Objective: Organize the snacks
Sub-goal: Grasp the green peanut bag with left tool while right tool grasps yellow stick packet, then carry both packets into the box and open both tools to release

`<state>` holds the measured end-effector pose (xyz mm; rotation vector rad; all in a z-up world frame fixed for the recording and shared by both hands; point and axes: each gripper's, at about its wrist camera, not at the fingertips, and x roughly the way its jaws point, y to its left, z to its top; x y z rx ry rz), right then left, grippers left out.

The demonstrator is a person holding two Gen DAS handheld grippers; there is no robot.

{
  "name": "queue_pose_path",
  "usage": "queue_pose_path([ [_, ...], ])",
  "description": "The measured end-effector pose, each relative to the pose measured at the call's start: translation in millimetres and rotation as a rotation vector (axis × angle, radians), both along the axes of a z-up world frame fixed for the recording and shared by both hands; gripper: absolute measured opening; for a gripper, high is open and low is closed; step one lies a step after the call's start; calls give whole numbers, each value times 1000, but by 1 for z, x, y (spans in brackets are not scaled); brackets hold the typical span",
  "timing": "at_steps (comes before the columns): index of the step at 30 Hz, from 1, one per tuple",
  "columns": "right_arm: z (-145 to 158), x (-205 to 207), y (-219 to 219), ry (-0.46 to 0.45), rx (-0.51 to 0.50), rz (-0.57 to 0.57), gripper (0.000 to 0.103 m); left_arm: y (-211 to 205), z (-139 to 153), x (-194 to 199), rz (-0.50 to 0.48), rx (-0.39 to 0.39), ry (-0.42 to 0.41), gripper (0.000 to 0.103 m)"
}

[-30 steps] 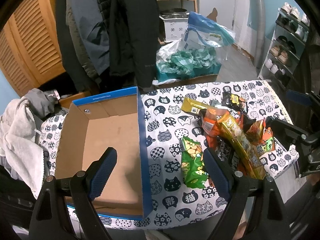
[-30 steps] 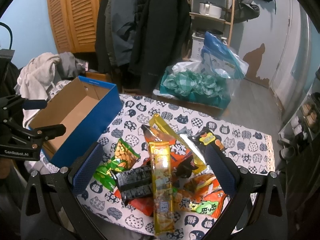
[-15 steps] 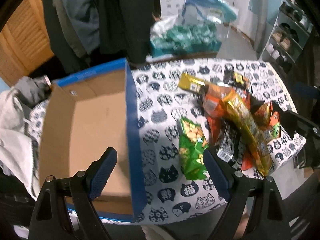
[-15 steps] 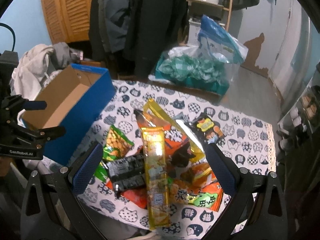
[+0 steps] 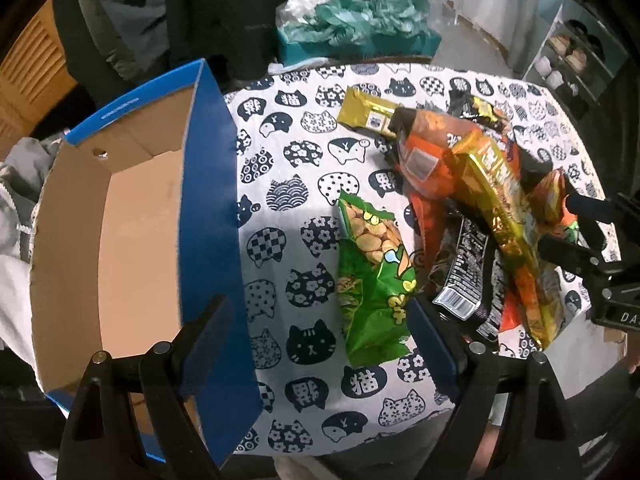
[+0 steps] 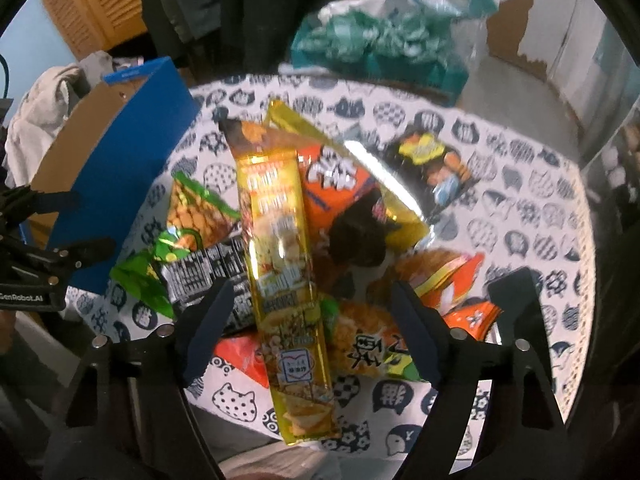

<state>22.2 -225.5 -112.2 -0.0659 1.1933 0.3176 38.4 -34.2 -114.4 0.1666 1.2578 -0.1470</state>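
Two grippers: right gripper (image 6: 308, 332) closing astride the long yellow packet (image 6: 282, 276), best pinched mid-length; left gripper (image 5: 316, 344) open above the table's near edge (image 5: 360, 440).

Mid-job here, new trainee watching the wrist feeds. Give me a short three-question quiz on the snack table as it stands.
1. True or false: the blue box already holds snacks.
2. Which pack lies on top of the pile, between the right gripper fingers? A) long yellow pack B) green peanut bag C) black pack
3. Fill in: the tablecloth is printed with ____ faces.

Key: 1 false, the box is empty. 2 A; the jaws are closing, pads not yet touching it. 3 cat.
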Motion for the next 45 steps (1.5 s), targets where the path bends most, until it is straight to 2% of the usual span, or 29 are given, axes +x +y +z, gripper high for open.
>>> queue_pose_path([
  [8,-21,7,18,32,-16,77,69,-6,-12,13,15,-3,12,89],
  [12,-35,11,19,56,-30,79,63,-10,-16,19,14,12,13,89],
  [16,-40,11,16,62,-14,83,52,-18,-25,25,-1,14,34,89],
  [20,-39,8,21,48,-9,102,32,-29,-36,33,-28,43,45,89],
  [23,-35,7,22,33,-9,102,31,-34,-49,39,-38,68,55,89],
  [31,-22,5,14,17,8,69,31,-30,-68,53,-16,-35,116,89],
  [34,-18,5,15,12,15,70,31,-29,-81,54,-19,-40,159,80],
  [35,-16,5,16,11,15,71,31,-29,-81,53,-26,-39,147,78],
  [38,-16,5,19,5,6,74,31,-33,-81,50,-54,-60,152,56],
  [39,-14,2,19,1,3,73,31,-33,-81,48,-58,-52,153,54],
  [41,-12,2,21,-8,-4,71,31,-33,-76,45,-63,-35,123,49],
  [42,-10,2,22,-13,-4,69,31,-33,-74,44,-62,-28,114,41],
  [45,-5,2,21,-26,-5,62,31,-33,-59,39,-52,-16,82,34],
])
